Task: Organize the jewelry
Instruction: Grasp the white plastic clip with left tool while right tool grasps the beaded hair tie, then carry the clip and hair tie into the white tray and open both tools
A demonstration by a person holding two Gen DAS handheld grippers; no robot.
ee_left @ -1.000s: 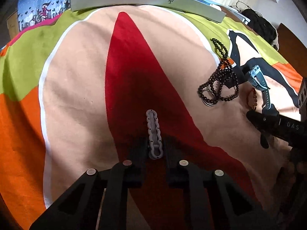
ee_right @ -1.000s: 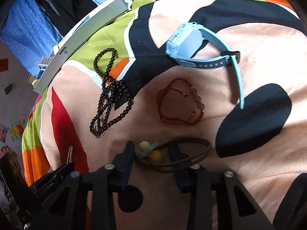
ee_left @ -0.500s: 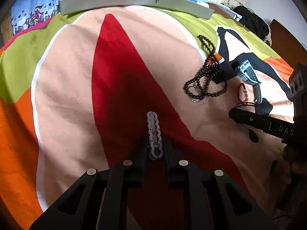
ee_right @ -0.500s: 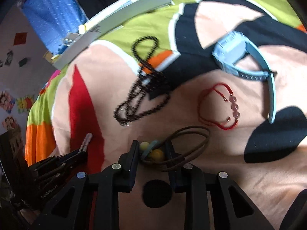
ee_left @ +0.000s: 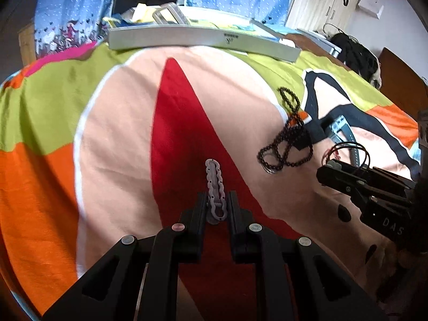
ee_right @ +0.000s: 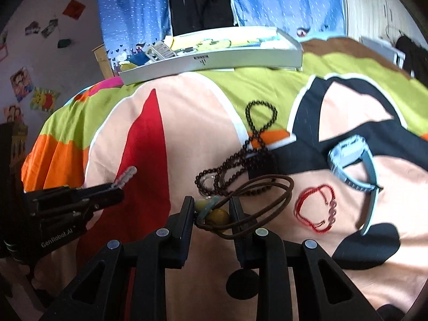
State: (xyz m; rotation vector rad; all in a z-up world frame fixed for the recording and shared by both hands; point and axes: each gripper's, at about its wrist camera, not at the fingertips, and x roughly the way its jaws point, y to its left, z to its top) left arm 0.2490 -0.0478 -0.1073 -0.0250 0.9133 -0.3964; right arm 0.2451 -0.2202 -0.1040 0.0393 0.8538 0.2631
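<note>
Grippers both carry loads, we note: left gripper clamped on a grey clip above the blanket; right gripper clamped on a brown cord bracelet, beads and watch beyond.

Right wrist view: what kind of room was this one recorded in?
Most likely a bedroom at home. The jewelry lies on a soft, brightly patterned bedspread rather than a table, blue dotted curtains hang behind it, and cartoon stickers dot the wall to the left.
</note>
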